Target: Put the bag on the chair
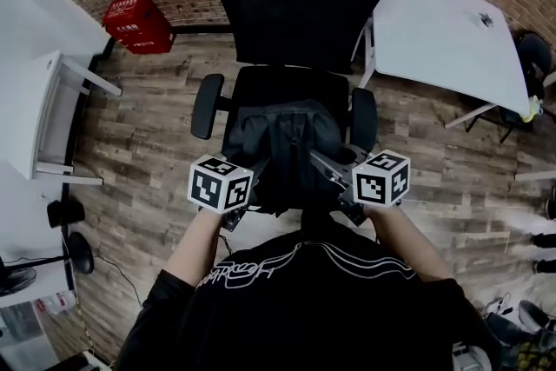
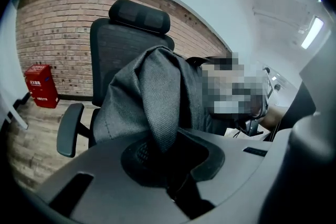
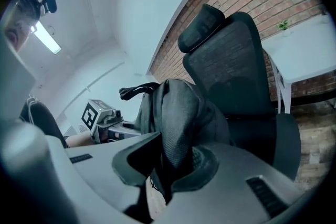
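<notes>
Bag (image 1: 282, 142) held over chair (image 1: 291, 9) seat

L tongs (image 2: 164, 161) clamped on gray bag fabric, R tongs (image 3: 169, 166) clamped on other side. Bag over front of black chair seat, btwn armrests (image 1: 207, 106); seat contact unclear.

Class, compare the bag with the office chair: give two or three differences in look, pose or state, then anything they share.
The bag is grey woven fabric, slumped and creased; the chair is black, with a rigid upright mesh back. The bag is pinched by the left gripper and the right gripper; the chair stands on the floor with no gripper on it. Both are dark.
</notes>
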The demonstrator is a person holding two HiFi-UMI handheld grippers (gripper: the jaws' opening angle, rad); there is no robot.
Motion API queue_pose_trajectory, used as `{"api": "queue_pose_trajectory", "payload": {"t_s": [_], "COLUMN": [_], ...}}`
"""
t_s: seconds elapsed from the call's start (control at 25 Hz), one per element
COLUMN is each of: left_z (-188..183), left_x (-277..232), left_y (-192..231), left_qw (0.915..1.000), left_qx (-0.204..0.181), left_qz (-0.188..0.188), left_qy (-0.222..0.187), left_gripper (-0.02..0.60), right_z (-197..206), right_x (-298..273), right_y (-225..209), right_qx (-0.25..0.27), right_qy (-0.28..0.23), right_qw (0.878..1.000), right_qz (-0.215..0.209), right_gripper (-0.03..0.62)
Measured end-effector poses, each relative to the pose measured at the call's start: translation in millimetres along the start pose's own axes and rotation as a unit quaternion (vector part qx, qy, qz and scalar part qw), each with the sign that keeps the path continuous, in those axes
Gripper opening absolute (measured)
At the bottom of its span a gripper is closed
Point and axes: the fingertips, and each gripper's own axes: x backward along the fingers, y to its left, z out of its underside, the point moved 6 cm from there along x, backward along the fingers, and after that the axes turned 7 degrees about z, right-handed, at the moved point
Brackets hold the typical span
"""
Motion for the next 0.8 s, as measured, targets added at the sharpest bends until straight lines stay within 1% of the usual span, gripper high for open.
{"api": "queue_pose_trajectory", "payload": {"t_s": [0.24, 0.56, 0.8], "left_z": [-43.3, -93.6, -120.9], "left_x": [-26.5, -62.6, -86.0], "left_y": [34.6, 69.7, 93.4], "left_qw": [0.9999, 0.9996, 0.9992], "left_qx": [0.009, 0.001, 0.005], "left_qz": [-0.009, -0.020, -0.025], "left_qy": [-0.005, -0.023, -0.032], "left_gripper": [0.063, 0.063, 0.063], "right_z": [-43.2, -92.8, -121.0], "right_x": [-29.1, -57.2, -77.2], "right_y": [-38.7, -86.7, -117.6], "right_qx": [0.008, 0.020, 0.032], "right_qy": [0.007, 0.007, 0.009], "right_qw": [1.000, 1.000, 0.999], "right_qz": [-0.001, 0.007, 0.011], "right_gripper": [0.060, 0.061, 0.063]}}
